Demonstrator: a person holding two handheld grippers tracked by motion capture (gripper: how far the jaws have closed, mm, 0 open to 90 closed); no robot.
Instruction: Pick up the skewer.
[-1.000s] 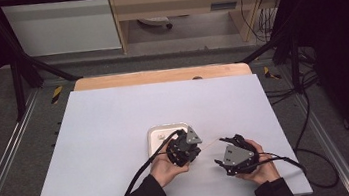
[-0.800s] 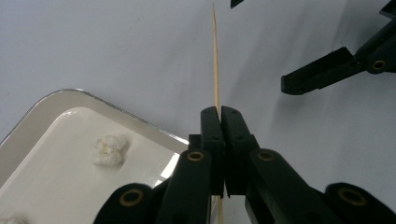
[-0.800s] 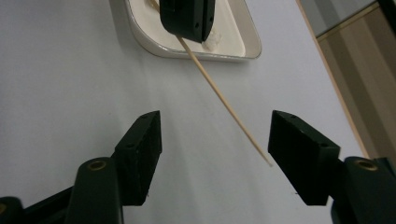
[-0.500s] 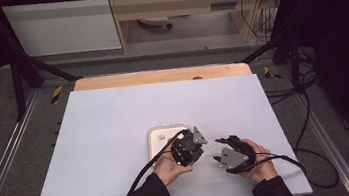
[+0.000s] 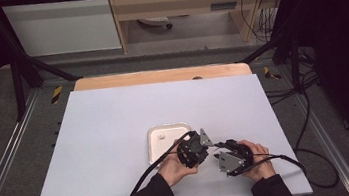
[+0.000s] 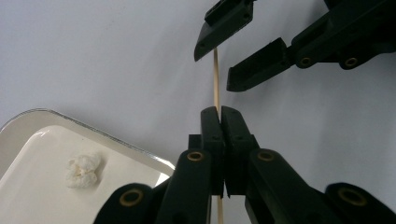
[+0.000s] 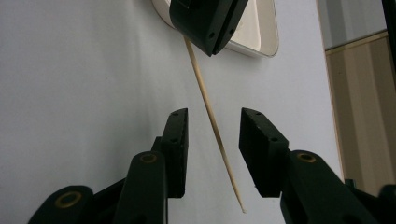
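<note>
I am clenching my left claw on a thin wooden skewer, its two jaws pressed together with the stick pinched between them and running out past their tips. I am holding my right claw just beside it, released: its jaws have just been closing, but they are standing apart on either side of the skewer's free end, not touching it. In the high view my left claw and my right claw are meeting tip to tip near the front edge of the desk, a little right of its middle, with my hands gripping both bodies and a cable trailing from each. Just left of my left claw a small white tray is sitting on the desk, carrying one piece of popcorn.
</note>
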